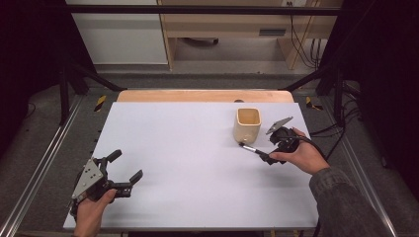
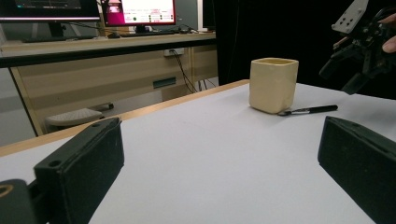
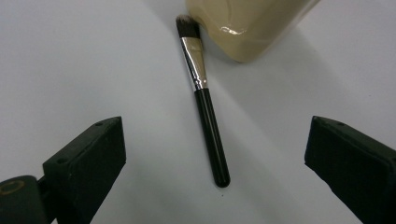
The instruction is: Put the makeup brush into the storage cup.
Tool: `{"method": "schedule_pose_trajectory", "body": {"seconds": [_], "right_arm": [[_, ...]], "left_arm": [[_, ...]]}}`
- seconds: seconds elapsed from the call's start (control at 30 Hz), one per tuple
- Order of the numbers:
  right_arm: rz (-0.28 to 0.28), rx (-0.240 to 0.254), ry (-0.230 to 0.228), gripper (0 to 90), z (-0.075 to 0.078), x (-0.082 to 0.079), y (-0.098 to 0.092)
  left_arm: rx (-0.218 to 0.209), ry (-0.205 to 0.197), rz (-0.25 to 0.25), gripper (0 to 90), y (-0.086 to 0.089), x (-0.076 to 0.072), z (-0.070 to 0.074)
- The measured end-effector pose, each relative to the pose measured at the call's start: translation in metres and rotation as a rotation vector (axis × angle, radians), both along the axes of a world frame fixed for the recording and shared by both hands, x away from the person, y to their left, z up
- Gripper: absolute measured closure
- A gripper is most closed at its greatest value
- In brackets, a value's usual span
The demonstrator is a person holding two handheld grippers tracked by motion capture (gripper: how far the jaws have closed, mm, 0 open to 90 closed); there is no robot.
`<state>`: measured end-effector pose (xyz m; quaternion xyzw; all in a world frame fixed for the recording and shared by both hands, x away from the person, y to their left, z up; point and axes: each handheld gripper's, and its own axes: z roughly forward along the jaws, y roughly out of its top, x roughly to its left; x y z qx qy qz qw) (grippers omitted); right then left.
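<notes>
Left tongs: near the front left corner of the table, the left tongs are held in a hand, jaws spread wide and holding nothing, grey three-cornered plate on top

Table: a white table top, bare through the middle, with a strip of pale wood along its far edge

Right tongs: over on the right side, the right tongs sit in the other hand, a dark sleeve behind it; in the right gripper view both jaws stand far apart, one on each side of the brush, touching neither it nor the cup

Brush: a makeup brush lies flat on the table, black handle toward the right tongs, silver ferrule in the middle, dark bristles pointing at the cup and just touching its base

Cup: a cream square cup, upright, just beyond the brush, toward the far right of the table

Beyond the table: grey floor, wooden furniture, hanging cables; in the left gripper view, a desk with lit monitors
</notes>
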<state>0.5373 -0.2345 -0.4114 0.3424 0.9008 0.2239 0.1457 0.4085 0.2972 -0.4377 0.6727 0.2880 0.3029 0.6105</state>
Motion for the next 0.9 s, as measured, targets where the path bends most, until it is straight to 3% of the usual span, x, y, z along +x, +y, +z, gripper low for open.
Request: {"method": "schedule_pose_trajectory", "body": {"seconds": [0.9], "right_arm": [[0.022, -0.050, 0.054, 9.2, -0.023, 0.013, 0.014]], "left_arm": [[0.013, 0.002, -0.011, 0.0, -0.001, 0.001, 0.000]]}}
